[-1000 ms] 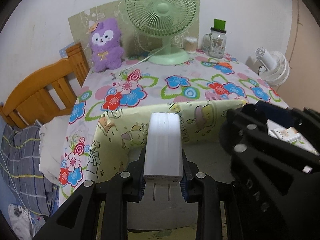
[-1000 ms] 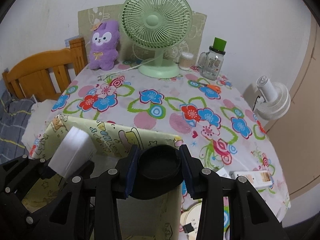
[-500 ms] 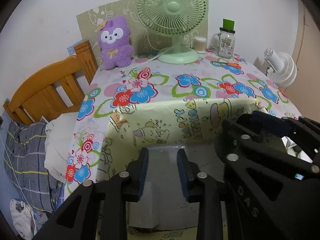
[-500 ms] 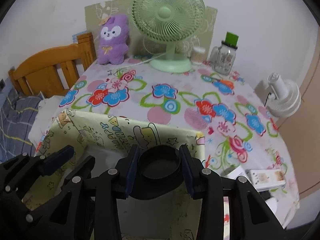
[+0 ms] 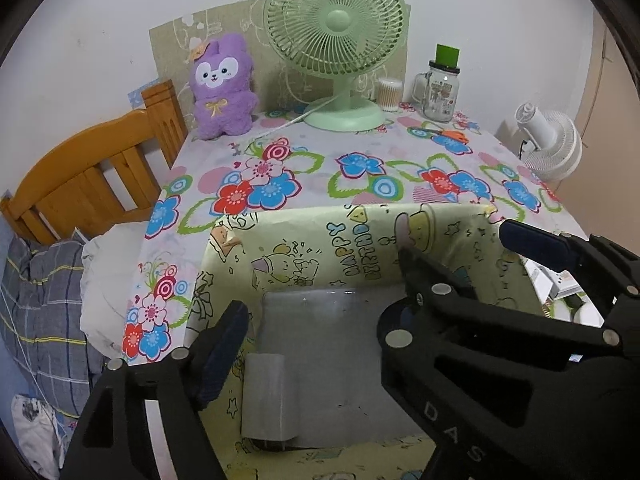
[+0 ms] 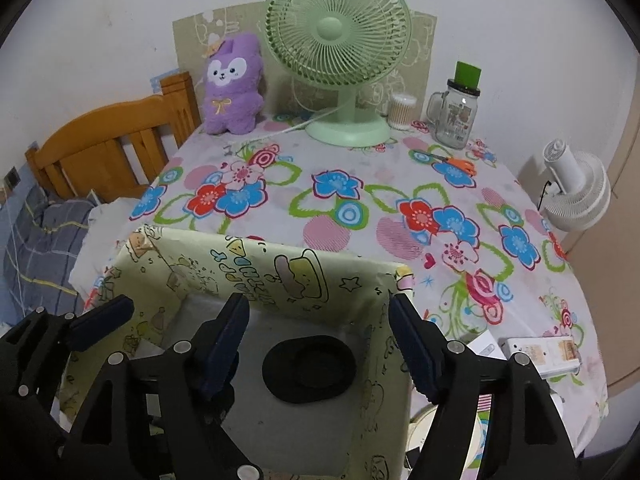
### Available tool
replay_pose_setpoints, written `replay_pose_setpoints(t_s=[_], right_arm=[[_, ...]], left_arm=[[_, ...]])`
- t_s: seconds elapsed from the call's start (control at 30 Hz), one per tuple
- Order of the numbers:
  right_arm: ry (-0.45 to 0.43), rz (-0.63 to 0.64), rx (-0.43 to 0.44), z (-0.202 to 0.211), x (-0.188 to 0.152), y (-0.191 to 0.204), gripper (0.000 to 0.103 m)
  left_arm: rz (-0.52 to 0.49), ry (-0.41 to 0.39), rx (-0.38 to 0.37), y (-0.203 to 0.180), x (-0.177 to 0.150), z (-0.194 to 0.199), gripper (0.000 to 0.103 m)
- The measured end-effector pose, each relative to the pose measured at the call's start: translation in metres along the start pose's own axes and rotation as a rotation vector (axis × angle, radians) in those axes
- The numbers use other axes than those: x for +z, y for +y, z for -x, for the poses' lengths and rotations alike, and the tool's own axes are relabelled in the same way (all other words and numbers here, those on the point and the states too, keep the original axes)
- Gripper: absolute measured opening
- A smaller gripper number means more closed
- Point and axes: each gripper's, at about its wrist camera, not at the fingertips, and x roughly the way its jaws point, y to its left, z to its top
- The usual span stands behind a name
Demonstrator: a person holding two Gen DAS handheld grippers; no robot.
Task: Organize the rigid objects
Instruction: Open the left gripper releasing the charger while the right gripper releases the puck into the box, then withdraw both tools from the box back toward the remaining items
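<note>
A yellow cartoon-printed box (image 5: pixel 360 240) (image 6: pixel 280 272) stands open at the table's near edge. A white plug adapter (image 5: pixel 264 396) lies on its grey floor at the left. A black round lid (image 6: pixel 308 368) lies on the floor at the right. My left gripper (image 5: pixel 316 344) is open above the adapter; only its left finger (image 5: pixel 220 344) shows, the right one hidden behind the right gripper's black body. My right gripper (image 6: pixel 320 344) is open over the lid, touching nothing.
A green fan (image 6: pixel 340 40), purple plush (image 6: pixel 232 84), glass jar (image 6: pixel 456 116), cotton-swab tub (image 6: pixel 402 110) and orange scissors (image 6: pixel 456 162) stand at the back. A white power strip (image 6: pixel 540 354) lies right of the box. A white fan (image 6: pixel 576 188) stands right, a wooden bedhead (image 5: pixel 92 180) left.
The left gripper opened and let the white adapter drop into the box. The right gripper opened and released the black lid onto the box floor.
</note>
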Motion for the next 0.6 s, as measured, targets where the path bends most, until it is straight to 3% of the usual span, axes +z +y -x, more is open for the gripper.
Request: replay_pose_setpoints(t_s=[0.2,0.6], right_arm=[[-0.046,-0.003,-0.021,0.019,0.001,-0.005,0.093],[-0.075,-0.016,-0.049,0.047,-0.005,-0.021,0.096]], left_arm=[[-0.005,-0.027,-0.003,-0.007,0.001,0.015,0.084],[-0.02,-0.061,-0.013,-0.026,-0.001,0.036,0.084]])
